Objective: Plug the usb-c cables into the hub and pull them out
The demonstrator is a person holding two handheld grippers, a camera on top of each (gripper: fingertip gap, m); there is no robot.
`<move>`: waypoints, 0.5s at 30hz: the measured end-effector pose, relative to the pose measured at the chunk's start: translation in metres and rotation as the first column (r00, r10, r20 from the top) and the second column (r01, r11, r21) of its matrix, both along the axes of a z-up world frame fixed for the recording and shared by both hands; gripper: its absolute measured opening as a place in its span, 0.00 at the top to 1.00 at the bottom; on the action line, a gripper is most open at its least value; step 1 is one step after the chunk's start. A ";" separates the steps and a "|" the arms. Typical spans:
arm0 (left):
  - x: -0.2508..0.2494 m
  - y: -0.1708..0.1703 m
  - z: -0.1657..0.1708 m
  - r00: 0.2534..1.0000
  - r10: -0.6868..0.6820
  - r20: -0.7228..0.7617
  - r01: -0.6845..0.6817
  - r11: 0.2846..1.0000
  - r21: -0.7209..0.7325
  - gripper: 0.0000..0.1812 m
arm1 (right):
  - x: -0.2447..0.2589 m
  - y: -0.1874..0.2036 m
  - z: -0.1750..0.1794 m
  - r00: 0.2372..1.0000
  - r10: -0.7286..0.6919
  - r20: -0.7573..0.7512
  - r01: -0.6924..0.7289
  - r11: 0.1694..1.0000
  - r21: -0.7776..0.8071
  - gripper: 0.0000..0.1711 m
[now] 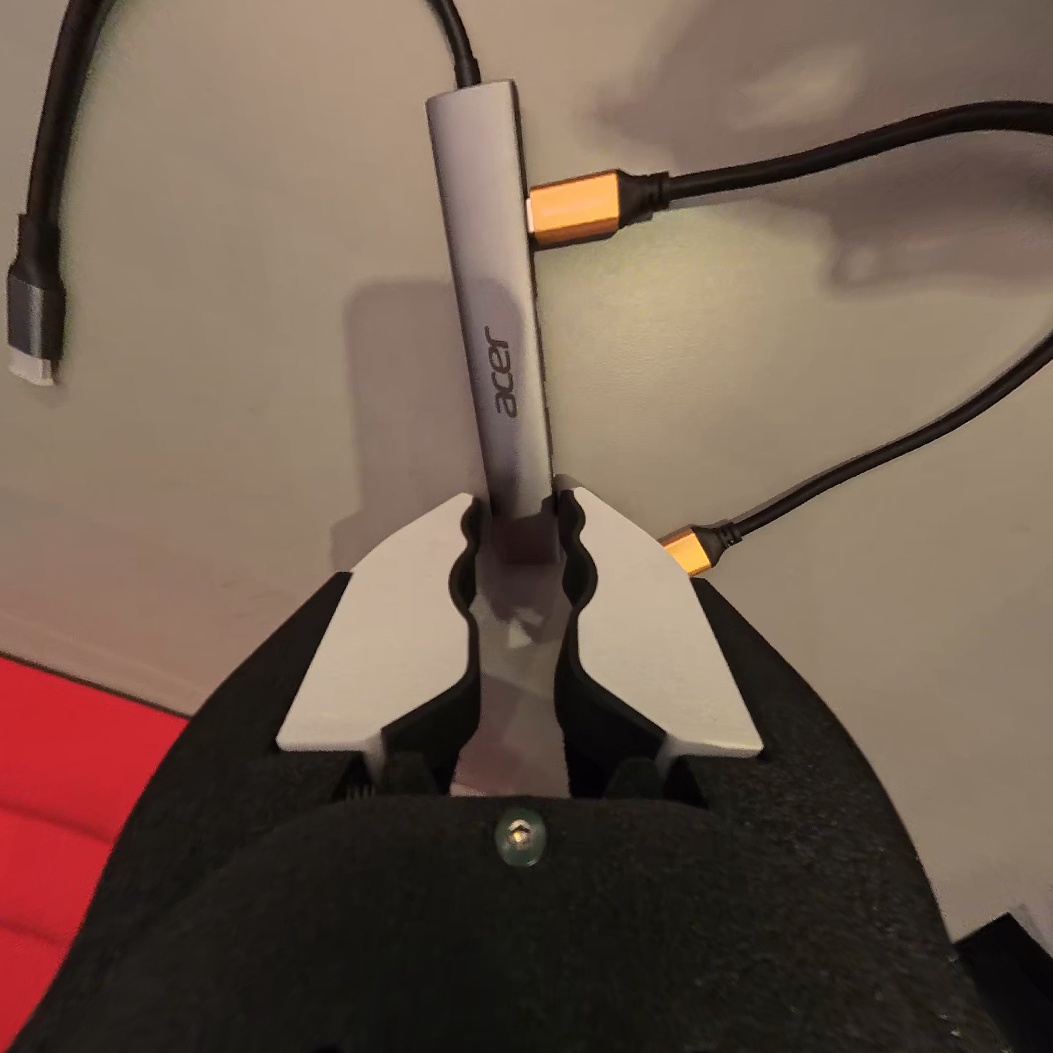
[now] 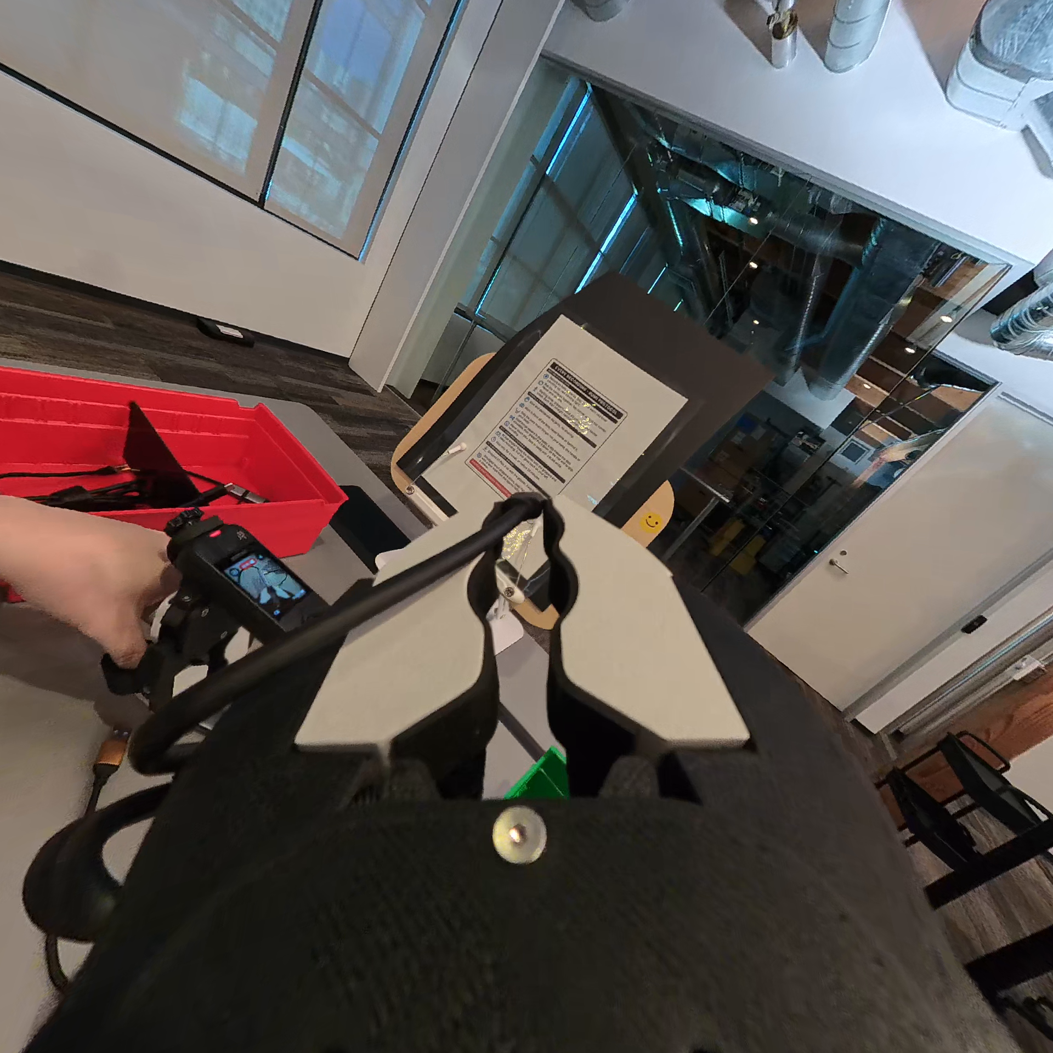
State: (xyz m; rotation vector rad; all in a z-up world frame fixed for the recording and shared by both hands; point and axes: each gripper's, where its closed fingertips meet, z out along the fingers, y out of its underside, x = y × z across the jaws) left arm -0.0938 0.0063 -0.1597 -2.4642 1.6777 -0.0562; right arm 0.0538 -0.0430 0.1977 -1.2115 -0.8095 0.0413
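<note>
The table [image 1: 199, 171] carries the grey hub [image 1: 496, 296], whose near end is clamped in the nearly closed left gripper [image 1: 521, 501]. One orange-shelled USB-C plug [image 1: 572, 211] sits at the hub's side port; a second plug [image 1: 686, 550] lies loose just beside the gripper. The right gripper [image 2: 521, 507] is closed on a black cable [image 2: 364, 615], raised off the table. Risk: tension on the cord, not the shell, may slew the hub or strain the port.

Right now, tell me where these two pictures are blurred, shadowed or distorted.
Left wrist view: the hub is fairly sharp; it and the left gripper throw soft shadows on the table; edges smear. Right wrist view: wide-angle bending, tilted room, glare on the windows, right gripper body blurred near the lens.
</note>
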 end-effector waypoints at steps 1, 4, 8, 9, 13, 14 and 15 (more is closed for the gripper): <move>0.000 0.001 0.000 1.000 0.000 -0.003 0.000 1.000 0.003 0.85 | 0.000 -0.002 0.001 1.000 0.000 0.002 0.000 1.000 0.006 0.92; 0.000 0.004 0.000 1.000 0.029 -0.008 -0.029 1.000 -0.008 0.81 | 0.001 -0.008 0.006 1.000 0.012 -0.006 -0.012 1.000 0.022 0.92; 0.000 0.006 -0.001 0.998 0.054 -0.010 -0.055 0.997 -0.056 0.79 | 0.002 -0.013 0.009 1.000 0.025 -0.018 -0.025 0.999 0.029 0.92; 0.000 0.005 -0.001 0.999 0.052 -0.017 -0.053 0.996 -0.074 0.77 | 0.002 -0.012 0.009 0.999 0.026 -0.019 -0.025 0.999 0.027 0.92; 0.005 0.003 -0.001 0.998 0.007 -0.059 -0.012 0.997 -0.079 0.75 | 0.001 -0.009 0.008 1.000 0.018 -0.012 -0.018 1.000 0.023 0.92; 0.007 0.004 -0.002 0.999 0.001 -0.054 -0.005 0.997 -0.077 0.74 | 0.000 -0.007 0.007 1.000 0.015 -0.008 -0.015 1.000 0.019 0.92; 0.008 0.004 -0.002 0.999 -0.006 -0.054 0.002 0.997 -0.077 0.74 | 0.000 -0.005 0.005 1.000 0.011 -0.002 -0.011 1.000 0.013 0.92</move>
